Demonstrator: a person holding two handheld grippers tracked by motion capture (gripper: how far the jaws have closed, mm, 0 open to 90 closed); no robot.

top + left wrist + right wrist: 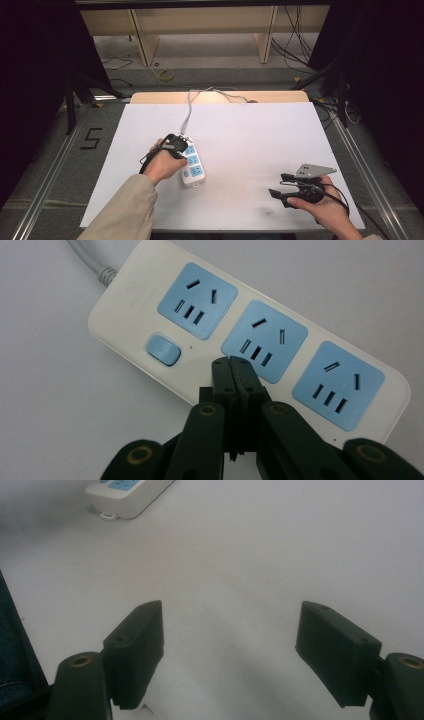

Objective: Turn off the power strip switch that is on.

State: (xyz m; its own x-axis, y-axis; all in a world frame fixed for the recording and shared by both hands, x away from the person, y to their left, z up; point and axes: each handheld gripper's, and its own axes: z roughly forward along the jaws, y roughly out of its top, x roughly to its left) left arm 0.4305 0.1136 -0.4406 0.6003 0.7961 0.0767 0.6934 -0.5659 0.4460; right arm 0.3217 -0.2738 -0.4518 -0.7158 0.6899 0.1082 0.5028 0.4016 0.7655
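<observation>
Just beyond the left gripper [233, 361], jaws pressed together on nothing, the power strip [150, 295] is seen lying flat; well off to its side, the right gripper [231, 630] is held wide.

One power strip [192, 166] with three sockets; two tongs.

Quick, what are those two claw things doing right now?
Left gripper: shut, holding nothing, tips over the power strip.
Right gripper: open, holding nothing, above the white table.
</observation>
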